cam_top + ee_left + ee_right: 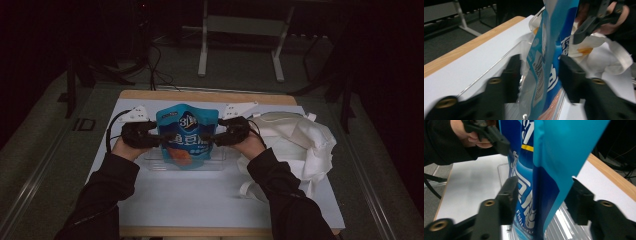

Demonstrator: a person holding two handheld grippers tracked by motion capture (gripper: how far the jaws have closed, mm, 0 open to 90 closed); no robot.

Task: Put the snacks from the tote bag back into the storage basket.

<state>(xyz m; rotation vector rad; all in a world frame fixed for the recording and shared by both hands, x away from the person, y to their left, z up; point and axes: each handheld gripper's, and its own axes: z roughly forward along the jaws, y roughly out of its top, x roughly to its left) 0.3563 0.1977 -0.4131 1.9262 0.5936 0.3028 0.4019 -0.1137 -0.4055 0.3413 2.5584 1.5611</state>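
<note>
A blue snack pouch stands upright in a shallow clear plastic tray on the white tabletop. My left gripper is at the pouch's left edge and my right gripper at its right edge. In the left gripper view the pouch rises between my left gripper's spread jaws, with a small gap at one side. In the right gripper view the pouch stands between my right gripper's wide-set jaws. Both grippers are open around it.
A crumpled white cloth bag lies right of the tray, with a strap trailing toward the front. The white board has a wooden edge at the back. A metal stand is on the floor beyond the table.
</note>
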